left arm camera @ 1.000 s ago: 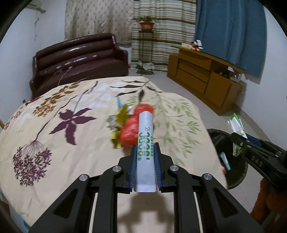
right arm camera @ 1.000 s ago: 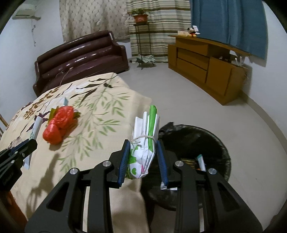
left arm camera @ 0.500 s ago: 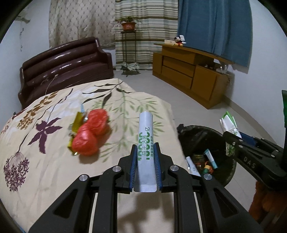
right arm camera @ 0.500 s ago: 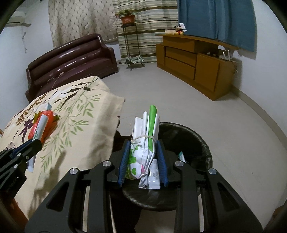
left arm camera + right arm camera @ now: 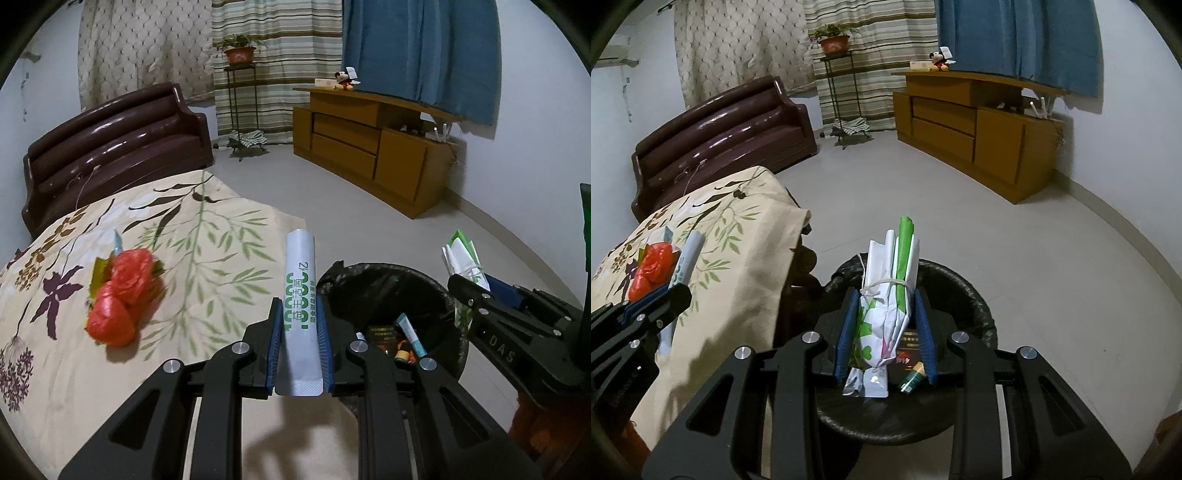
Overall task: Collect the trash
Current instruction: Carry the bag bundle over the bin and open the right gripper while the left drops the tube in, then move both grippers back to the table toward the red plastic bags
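Both hands have swung across from the bed toward the bin since the earlier frames, so the black-lined trash bin [image 5: 391, 291] now sits just right of the left gripper [image 5: 299, 325] and directly under the right gripper [image 5: 886, 325]. Going left to right: a crumpled red plastic bag [image 5: 122, 295] with a yellow-green wrapper [image 5: 98, 271] tucked behind it lies uncollected on the floral bed cover [image 5: 207, 236]. Next, the left gripper's jaws pinch a white tube with green print [image 5: 300, 295], held upright and over the bed's edge rather than the bin. Further right, the bin holds small tubes and packets. Over its opening, the right gripper's jaws pinch a folded white and green paper bag tied with string [image 5: 890, 295]. The main risk is a release too early on the left: the tube appears short of the rim, so it would probably land on the bed edge or the floor. The paper bag is tall and light and could catch the rim or tip out if dropped at an angle. The two grippers are near each other and could knock together above the bin. The loose bin liner might snag on a jaw.
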{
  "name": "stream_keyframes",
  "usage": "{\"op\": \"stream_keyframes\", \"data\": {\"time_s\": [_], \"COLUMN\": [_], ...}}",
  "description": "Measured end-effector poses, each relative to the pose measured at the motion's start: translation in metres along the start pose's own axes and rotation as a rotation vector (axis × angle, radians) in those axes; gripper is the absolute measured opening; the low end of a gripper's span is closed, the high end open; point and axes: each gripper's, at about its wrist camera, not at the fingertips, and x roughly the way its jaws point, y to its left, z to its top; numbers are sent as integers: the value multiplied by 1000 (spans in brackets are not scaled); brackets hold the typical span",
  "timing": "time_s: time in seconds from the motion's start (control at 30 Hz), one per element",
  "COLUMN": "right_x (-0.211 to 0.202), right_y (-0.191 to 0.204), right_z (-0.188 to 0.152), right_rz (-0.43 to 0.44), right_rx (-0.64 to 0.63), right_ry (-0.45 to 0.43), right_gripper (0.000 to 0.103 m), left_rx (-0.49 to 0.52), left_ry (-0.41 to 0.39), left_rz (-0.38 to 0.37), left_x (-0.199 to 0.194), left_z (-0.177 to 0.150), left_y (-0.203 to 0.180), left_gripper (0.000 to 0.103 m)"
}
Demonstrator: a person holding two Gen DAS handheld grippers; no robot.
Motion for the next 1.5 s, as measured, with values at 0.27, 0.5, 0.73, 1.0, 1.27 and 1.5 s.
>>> {"op": "stream_keyframes", "data": {"time_s": [0.27, 0.5, 0.73, 1.0, 1.27, 1.5], "right_x": [12, 22, 32, 42, 45, 43], "right_y": [-13, -20, -25, -31, -36, -36], "right_z": [1, 3, 5, 6, 5, 5], "right_rz": [-11, -15, -14, -11, -18, -24], "right_rx": [21, 37, 47, 62, 84, 88], "right_ry": [7, 13, 21, 35, 33, 26], "right_gripper": [30, 30, 30, 31, 41, 50], "left_rx": [14, 43, 50, 52, 40, 34], "left_ry": [8, 28, 59, 81, 84, 77], "left_rz": [-3, -4, 10, 13, 24, 23], "left_x": [16, 32, 45, 52, 53, 52], "left_z": [6, 11, 14, 14, 15, 16], "left_y": [-14, -28, -34, -37, -34, -33], "left_gripper": [19, 19, 19, 22, 46, 59]}}
